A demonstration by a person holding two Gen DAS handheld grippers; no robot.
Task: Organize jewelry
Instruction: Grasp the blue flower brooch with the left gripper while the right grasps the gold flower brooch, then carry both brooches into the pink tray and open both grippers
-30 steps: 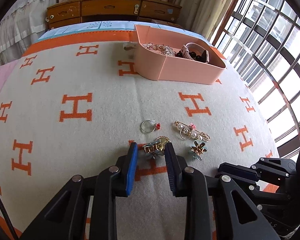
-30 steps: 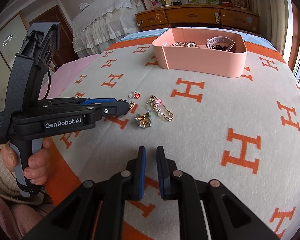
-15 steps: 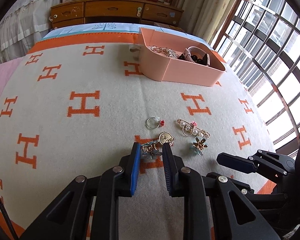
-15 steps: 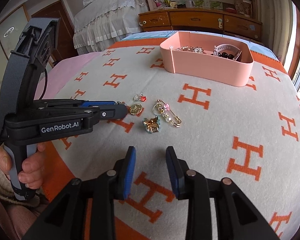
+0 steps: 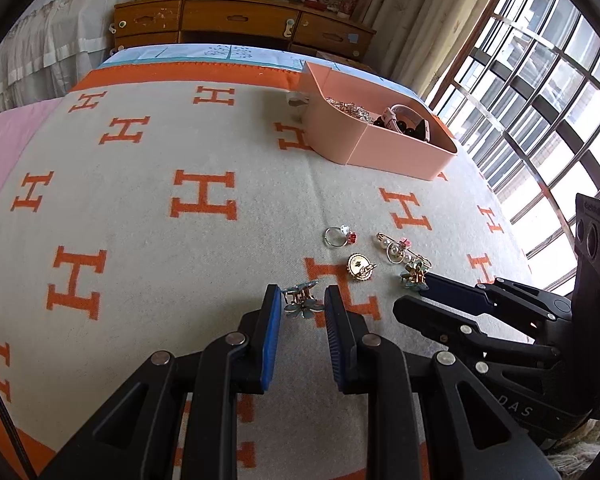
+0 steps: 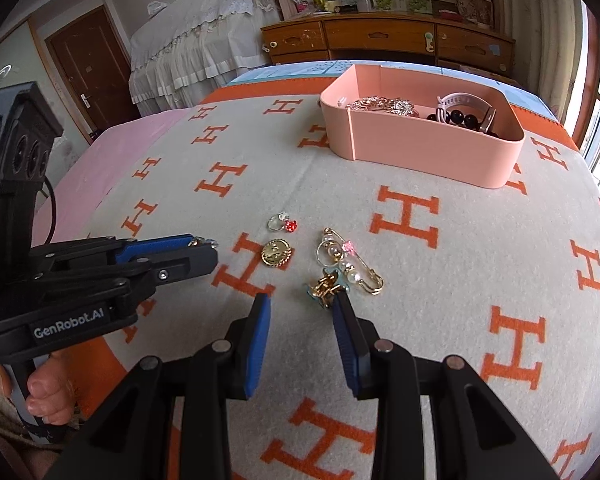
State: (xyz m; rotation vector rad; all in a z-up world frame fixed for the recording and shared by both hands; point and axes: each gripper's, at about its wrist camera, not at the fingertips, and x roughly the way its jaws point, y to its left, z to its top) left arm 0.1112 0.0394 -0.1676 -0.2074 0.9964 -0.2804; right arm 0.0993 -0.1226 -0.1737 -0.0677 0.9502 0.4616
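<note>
Here the left gripper (image 5: 300,304) pinches a blue-petalled flower clip (image 5: 302,302) between its blue pads, lifted clear of the blanket (image 5: 220,264), probably so it can travel to the pink tray (image 5: 396,156) at the far right. The right gripper (image 6: 302,304) is spread wide, its right pad beside a second gold-and-teal clip (image 6: 326,285), apparently lined up to take it next. A gold button (image 6: 276,253), ring (image 6: 282,222) and pearl pin (image 6: 350,264) lie loose nearby, waiting.

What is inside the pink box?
The pink box holds a silvery chain, a pale strap and dark beads. Its front wall hides the bottom, so anything lower cannot be seen.
</note>
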